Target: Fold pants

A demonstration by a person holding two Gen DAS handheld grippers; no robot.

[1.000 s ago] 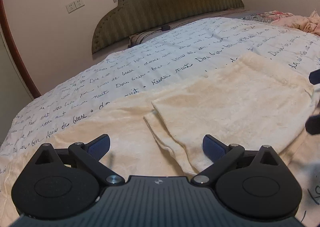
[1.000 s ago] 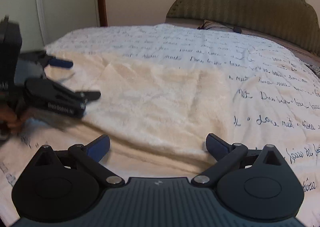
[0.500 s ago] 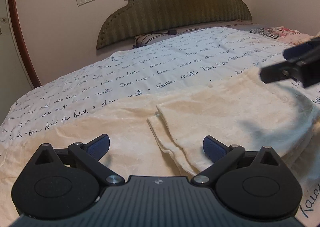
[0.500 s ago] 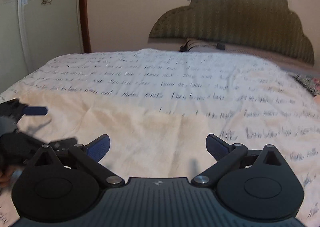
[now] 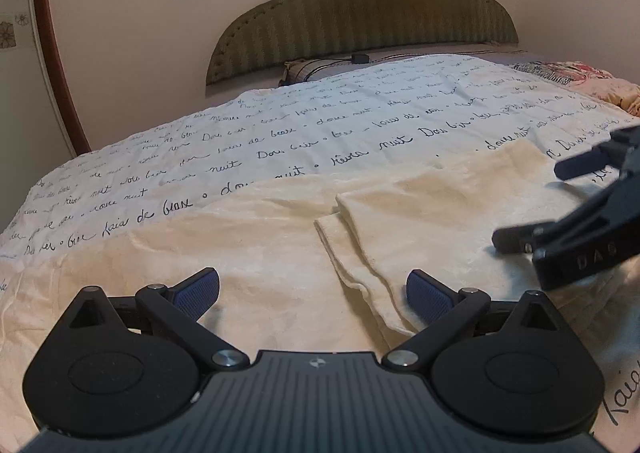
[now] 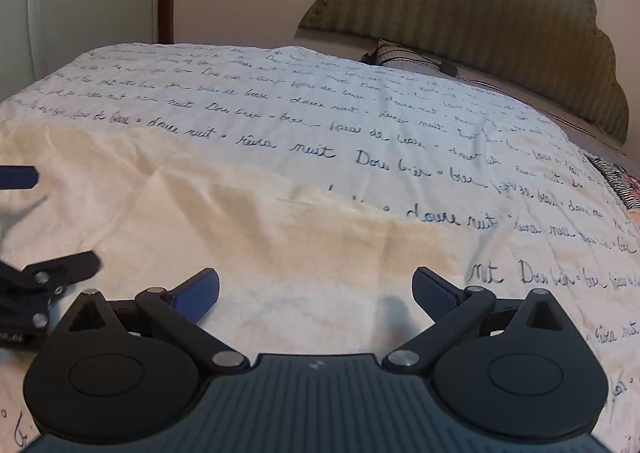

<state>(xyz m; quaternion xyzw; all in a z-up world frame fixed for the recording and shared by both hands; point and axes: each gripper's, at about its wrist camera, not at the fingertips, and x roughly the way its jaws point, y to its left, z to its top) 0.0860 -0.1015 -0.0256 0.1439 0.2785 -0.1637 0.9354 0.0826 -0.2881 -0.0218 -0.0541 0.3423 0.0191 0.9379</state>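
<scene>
Lowered since before, right tool (image 6: 316, 293) hovers spread over pants (image 6: 248, 221).

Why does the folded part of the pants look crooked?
The folded flap of the cream pants lies slanted, and a lower layer's edge peeks out beside it. Nothing looks torn or spilled. Both grippers, left and right, are open.

Black tongs (image 5: 312, 293), blue ribbed pads (image 5: 198, 287), silver pivot screws.

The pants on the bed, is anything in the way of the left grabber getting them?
No. The cream pants lie right below the open left gripper, with only air between. The right gripper hovers off to the side.
</scene>
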